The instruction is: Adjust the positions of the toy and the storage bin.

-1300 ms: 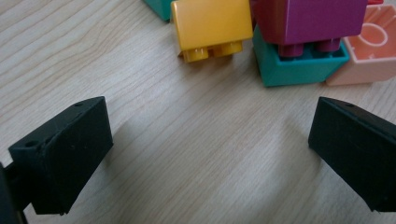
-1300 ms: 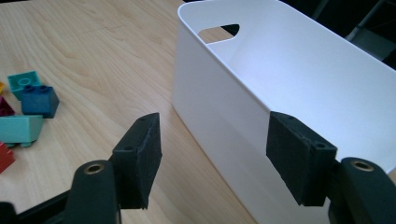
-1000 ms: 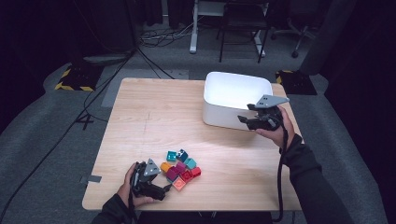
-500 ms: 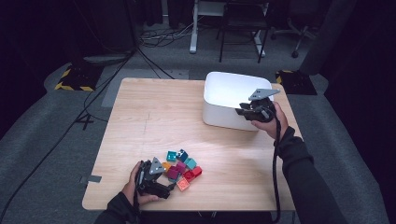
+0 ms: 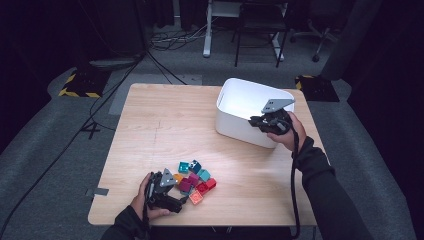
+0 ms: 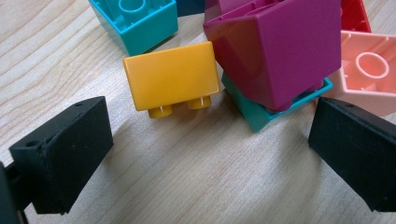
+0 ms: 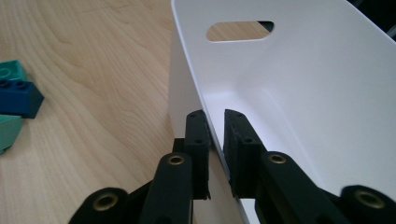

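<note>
Right tongs pinch the bin wall, left tongs wait at the bricks

My right tongs have just been closing and now clamp the near wall of the white bin at the worktop's far right. My left tongs stand wide open, holding nothing, just before the yellow brick in the brick pile.

tongs wide apart, yellow brick ahead
</note>
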{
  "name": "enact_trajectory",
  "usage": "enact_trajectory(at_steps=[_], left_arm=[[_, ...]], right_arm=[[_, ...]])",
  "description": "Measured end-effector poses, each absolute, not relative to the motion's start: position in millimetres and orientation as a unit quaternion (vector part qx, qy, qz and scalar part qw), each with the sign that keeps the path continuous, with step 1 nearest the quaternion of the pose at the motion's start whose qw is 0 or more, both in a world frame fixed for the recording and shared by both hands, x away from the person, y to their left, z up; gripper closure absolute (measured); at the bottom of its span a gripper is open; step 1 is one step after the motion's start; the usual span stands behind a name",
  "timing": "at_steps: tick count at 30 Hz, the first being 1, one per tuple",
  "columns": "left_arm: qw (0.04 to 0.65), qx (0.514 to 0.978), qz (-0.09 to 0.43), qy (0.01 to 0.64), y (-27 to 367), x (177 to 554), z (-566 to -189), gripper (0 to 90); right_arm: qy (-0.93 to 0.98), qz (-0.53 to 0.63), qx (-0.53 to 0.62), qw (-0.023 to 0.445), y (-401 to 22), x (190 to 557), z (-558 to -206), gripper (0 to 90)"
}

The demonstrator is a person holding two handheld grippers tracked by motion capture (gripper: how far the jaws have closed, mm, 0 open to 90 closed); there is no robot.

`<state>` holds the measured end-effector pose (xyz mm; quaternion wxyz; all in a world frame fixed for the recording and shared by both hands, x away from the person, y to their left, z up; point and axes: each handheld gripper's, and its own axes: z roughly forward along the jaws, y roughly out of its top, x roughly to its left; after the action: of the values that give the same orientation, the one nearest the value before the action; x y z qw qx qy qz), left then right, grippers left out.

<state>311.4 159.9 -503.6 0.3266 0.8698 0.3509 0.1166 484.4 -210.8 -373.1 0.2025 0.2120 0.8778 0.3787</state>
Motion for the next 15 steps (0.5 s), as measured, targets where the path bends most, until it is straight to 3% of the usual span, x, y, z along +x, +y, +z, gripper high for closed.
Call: enact_trajectory(at_steps=[15], left_arm=[[0.327, 0.870, 0.116, 0.351, 160, 311, -504, 0.0]], right_arm=[[0.886, 0.414, 0.117, 0.172, -209, 435, -372, 86.5]])
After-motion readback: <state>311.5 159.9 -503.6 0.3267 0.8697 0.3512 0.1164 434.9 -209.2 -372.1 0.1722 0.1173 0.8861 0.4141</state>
